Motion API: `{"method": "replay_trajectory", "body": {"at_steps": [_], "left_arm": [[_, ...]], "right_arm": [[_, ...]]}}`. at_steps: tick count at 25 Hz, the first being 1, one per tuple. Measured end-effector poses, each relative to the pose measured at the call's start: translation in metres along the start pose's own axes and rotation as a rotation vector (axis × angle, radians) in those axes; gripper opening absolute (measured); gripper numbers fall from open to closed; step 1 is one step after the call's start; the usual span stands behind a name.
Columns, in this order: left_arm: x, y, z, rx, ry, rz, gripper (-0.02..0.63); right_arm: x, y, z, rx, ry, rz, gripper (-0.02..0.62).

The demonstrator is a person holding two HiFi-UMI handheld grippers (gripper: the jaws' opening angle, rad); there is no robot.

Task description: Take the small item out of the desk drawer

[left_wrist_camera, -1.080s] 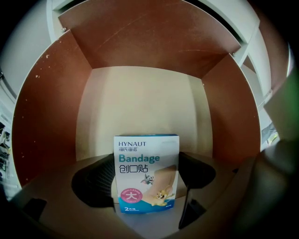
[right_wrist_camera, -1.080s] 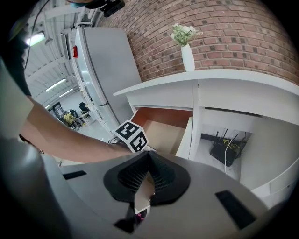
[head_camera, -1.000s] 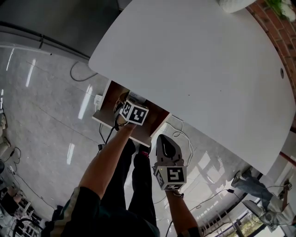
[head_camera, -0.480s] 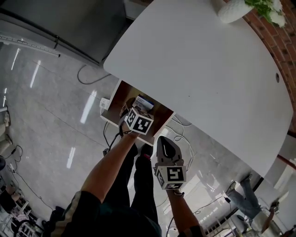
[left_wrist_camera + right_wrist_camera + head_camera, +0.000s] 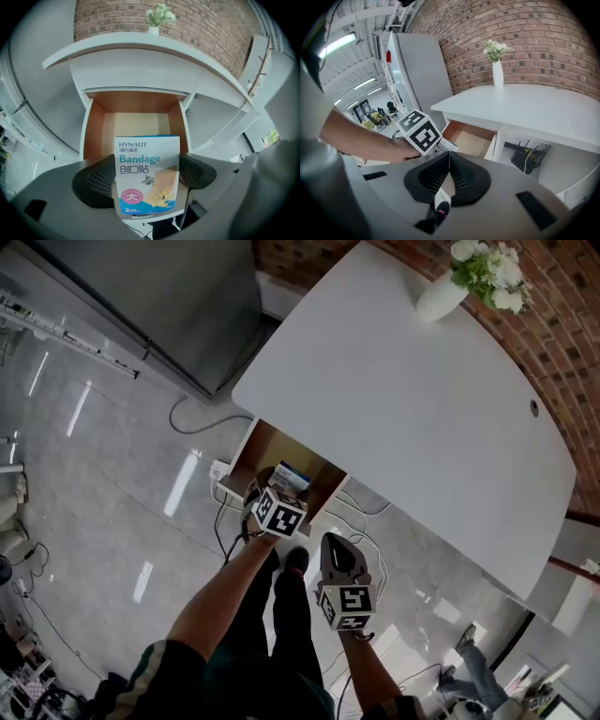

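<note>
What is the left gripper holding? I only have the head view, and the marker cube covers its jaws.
Observer: The left gripper is shut on a bandage box. The box stands upright between the jaws, printed face toward the camera.
Operator: Anything else in the drawer?
Observer: In the left gripper view the drawer is open beyond the box. No other item shows on the part of its wooden floor that is in view.
Operator: Is the right gripper carrying anything?
Observer: No. In its own view the right gripper has its jaws together with nothing between them.
</note>
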State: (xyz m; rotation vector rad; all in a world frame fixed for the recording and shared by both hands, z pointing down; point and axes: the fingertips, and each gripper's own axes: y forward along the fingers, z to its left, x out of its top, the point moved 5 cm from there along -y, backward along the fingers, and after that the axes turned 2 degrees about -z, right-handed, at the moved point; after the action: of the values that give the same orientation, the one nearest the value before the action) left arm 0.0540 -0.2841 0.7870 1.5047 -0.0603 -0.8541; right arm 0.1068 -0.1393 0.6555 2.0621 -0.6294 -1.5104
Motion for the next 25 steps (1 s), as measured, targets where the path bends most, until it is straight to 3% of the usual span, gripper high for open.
{"method": "replay_trajectory", "body": {"at_steps": [15,25], "left_arm": [[0.003,-0.119,-0.048,-0.008,-0.007,-0.077,0.426],[0.014,-0.19,-0.069,0.027,0.021,-0.176,0.426]], "right_arm": [[0.011,-0.072,0.015,-0.022,0.011,0.002,0.025],[0.058,-0.107,0.037,0.022,-0.051,-0.105,0.025]]}}
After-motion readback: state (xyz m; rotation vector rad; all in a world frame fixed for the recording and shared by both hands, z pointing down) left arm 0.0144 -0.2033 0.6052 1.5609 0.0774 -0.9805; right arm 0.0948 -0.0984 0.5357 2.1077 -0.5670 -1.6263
